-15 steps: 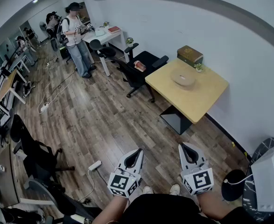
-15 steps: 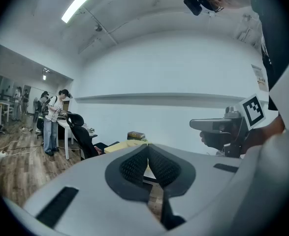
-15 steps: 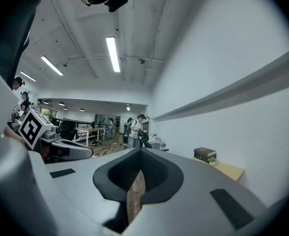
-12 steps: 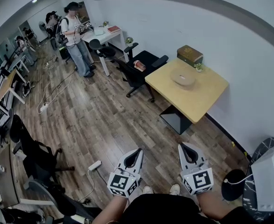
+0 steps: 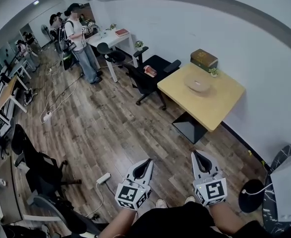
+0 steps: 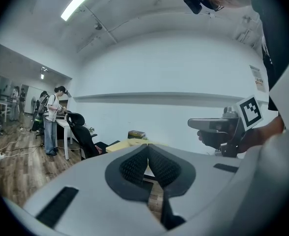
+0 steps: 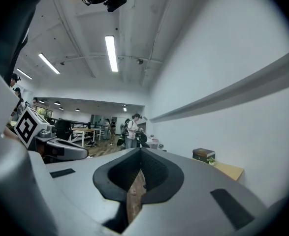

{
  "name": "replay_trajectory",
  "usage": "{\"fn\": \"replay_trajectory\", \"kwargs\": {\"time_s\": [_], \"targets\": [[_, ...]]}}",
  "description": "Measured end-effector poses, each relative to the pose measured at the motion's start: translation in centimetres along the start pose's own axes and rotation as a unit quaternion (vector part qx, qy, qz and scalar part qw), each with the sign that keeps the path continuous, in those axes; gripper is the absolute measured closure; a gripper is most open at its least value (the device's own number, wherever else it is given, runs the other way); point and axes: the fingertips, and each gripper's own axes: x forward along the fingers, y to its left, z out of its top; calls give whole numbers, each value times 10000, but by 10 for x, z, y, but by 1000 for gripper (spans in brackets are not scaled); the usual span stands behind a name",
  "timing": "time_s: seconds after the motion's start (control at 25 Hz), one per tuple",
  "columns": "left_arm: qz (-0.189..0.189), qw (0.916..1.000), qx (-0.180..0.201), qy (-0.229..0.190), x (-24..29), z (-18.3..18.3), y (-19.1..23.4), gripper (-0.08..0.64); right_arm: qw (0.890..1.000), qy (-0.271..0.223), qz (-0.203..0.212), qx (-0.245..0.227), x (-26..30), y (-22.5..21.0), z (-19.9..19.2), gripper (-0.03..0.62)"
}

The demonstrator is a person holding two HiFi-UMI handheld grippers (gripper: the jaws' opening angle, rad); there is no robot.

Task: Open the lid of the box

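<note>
Dark brown rectangular box (image 5: 203,58) on the far pale wooden tabletop (image 5: 219,105) may get shoved if the left gripper (image 5: 147,161) and right gripper (image 5: 197,154), jaws closed and empty, arrive unopened.

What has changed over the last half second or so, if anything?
Almost nothing. The whole head view has slid a little, so the camera moved slightly, and the standing person by the far desk shifted a touch. The left tool and right tool stay shut and empty, side by side over the floor. The box stays closed on the table, well away from both.
</note>
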Motion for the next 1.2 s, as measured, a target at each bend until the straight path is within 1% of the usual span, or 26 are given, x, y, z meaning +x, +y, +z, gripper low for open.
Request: {"fn": "replay_trajectory", "kwargs": {"time_s": [0.08, 0.24, 0.4, 0.52, 0.72, 0.76, 0.84, 0.92, 1.08, 1.2], "targets": [[-61, 10000, 15, 3, -1, 0, 4, 538, 10000, -18, -74, -33, 3, 1, 1, 567], [-115, 9999, 21, -14, 3, 1, 11, 538, 9998, -17, -69, -173, 11, 1, 4, 527], [-111, 9999, -8, -17, 17, 4, 17, 538, 9997, 42, -20, -228, 26, -8, -1, 460], [-65, 10000, -35, 10, 34, 4, 28, 538, 9998, 134, -33, -148, 46, -20, -10, 397], [-84, 9997, 145, 197, 69, -1, 48, 538, 9993, 345, -122, 28, 84, -49, -27, 314], [-54, 9995, 180, 251, 77, -2, 53, 538, 9992, 360, -140, 32, 90, -56, -29, 303], [80, 9992, 211, 316, 94, -1, 65, 538, 9991, 404, -134, 24, 104, -69, -33, 259], [176, 9993, 186, 290, 114, 5, 73, 538, 9988, 478, -99, 24, 117, -82, -39, 230], [91, 9993, 218, 274, 154, 13, 75, 538, 9977, 671, 24, 86, 142, -108, -55, 173], [79, 9992, 257, 299, 178, 16, 77, 538, 9971, 749, 110, 5, 158, -127, -60, 147]]}}
